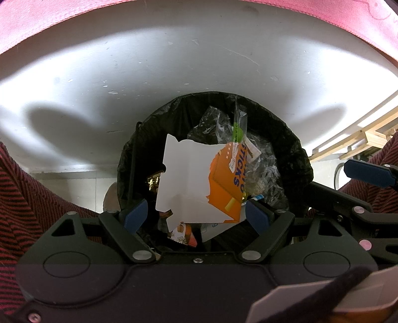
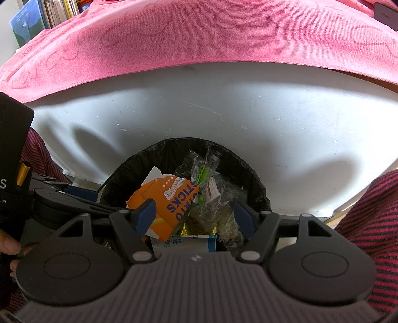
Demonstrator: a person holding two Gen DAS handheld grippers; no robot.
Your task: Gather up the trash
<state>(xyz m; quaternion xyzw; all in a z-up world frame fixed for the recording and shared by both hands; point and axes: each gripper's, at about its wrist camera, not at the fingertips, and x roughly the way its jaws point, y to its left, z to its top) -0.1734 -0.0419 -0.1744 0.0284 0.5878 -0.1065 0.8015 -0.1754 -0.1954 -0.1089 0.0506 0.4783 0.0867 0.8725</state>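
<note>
A bin with a black liner (image 1: 298,154) (image 2: 251,174) stands on the floor right below both grippers. On top of its contents lies a flattened orange and white "sticks" carton (image 1: 223,188) (image 2: 174,198), next to crumpled clear wrappers (image 1: 263,169) (image 2: 219,198) and a green strip (image 1: 236,131). My left gripper (image 1: 196,216) hangs open over the bin with nothing between its blue pads. My right gripper (image 2: 195,216) is open too, over the same bin and holding nothing. A white and blue packet (image 2: 184,244) shows just under it.
A white panel (image 1: 174,74) rises behind the bin, with a pink cloth (image 2: 199,37) draped over its top. Red and black striped fabric (image 1: 29,198) (image 2: 373,211) of the person flanks the bin. Wooden slats (image 1: 368,134) lie at the right, and books (image 2: 54,12) stand at the far left.
</note>
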